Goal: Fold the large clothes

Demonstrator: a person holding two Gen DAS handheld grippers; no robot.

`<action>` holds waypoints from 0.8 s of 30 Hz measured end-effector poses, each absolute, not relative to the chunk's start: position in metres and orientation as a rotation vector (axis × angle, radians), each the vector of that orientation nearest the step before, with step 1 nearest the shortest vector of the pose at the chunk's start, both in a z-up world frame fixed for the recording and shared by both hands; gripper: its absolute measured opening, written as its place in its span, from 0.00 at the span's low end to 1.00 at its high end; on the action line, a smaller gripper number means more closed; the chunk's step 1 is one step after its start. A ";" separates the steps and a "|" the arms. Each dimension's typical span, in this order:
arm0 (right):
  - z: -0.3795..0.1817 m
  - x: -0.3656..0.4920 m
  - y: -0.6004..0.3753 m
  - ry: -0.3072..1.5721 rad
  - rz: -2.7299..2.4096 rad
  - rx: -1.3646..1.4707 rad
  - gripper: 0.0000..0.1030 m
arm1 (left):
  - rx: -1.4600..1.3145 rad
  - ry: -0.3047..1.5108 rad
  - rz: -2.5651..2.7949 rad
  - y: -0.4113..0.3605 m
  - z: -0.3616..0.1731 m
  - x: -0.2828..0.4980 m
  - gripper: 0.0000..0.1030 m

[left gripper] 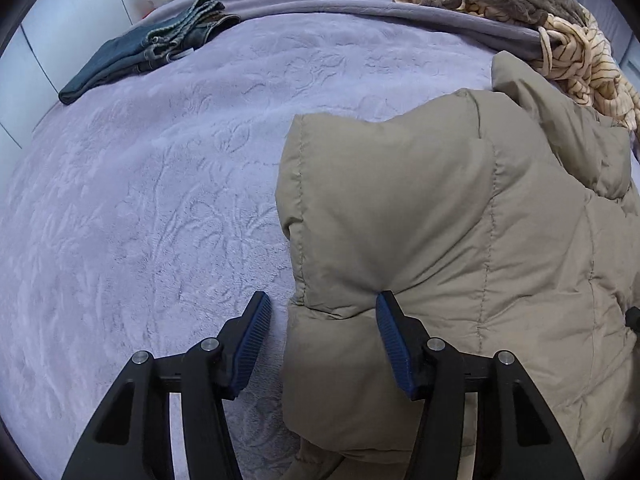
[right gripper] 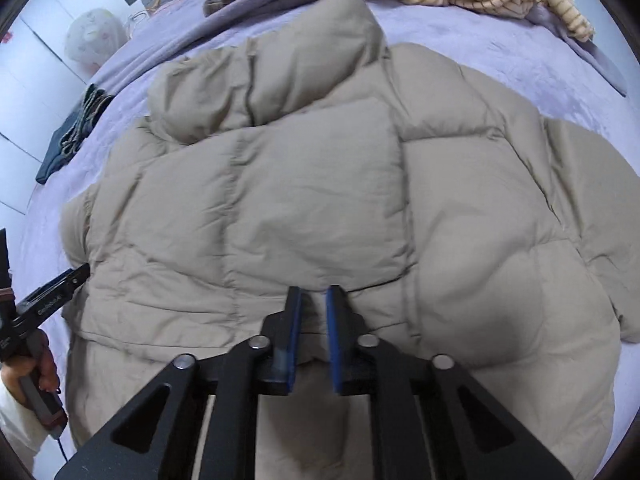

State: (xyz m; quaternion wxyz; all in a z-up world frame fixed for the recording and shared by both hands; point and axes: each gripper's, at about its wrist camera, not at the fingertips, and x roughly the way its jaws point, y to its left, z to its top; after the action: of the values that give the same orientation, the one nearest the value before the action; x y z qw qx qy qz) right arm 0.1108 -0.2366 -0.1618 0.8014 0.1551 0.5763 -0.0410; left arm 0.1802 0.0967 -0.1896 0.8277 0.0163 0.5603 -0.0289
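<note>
A beige puffer jacket (left gripper: 460, 220) lies spread on the lilac bed cover (left gripper: 140, 200). It fills most of the right wrist view, jacket (right gripper: 320, 184) with one panel folded over its middle. My left gripper (left gripper: 322, 298) is open astride the jacket's left edge. Its right fingertip (left gripper: 384, 300) dents the fabric, while the left one rests on the cover, clear of the jacket. My right gripper (right gripper: 314, 292) is shut, its tips pinching the jacket at the lower edge of the folded panel. The left gripper's tip (right gripper: 76, 274) also shows at the jacket's left side, held by a hand (right gripper: 36, 364).
Folded dark jeans (left gripper: 152, 52) lie at the bed's far left. A crumpled cream striped garment (left gripper: 580, 56) and a brown one sit at the far right, by a turned-back purple blanket (left gripper: 360, 4). White wall panels border the bed's left side.
</note>
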 end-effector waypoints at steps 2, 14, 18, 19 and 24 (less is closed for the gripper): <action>-0.157 0.104 -0.253 1.224 -0.138 0.378 0.05 | 0.044 1.192 -0.065 0.097 -0.188 0.181 0.56; -0.120 0.017 -0.288 1.265 -0.156 0.677 0.44 | 0.091 1.161 -0.147 0.091 -0.120 0.133 0.56; -0.114 -0.012 -0.271 1.274 -0.148 0.769 0.54 | 0.079 1.170 -0.176 0.086 -0.101 0.103 0.56; -0.111 -0.021 -0.268 1.273 -0.148 0.788 0.56 | 0.072 1.175 -0.186 0.085 -0.097 0.097 0.58; -0.101 -0.048 -0.255 1.255 -0.157 0.857 0.63 | 0.052 1.164 -0.247 0.075 -0.080 0.064 0.89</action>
State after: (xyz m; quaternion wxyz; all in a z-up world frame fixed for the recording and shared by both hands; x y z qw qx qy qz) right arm -0.0481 -0.2554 -0.1009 0.7220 0.3881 0.5683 -0.0712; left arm 0.0642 0.0751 -0.0797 0.8277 0.0245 0.5484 -0.1165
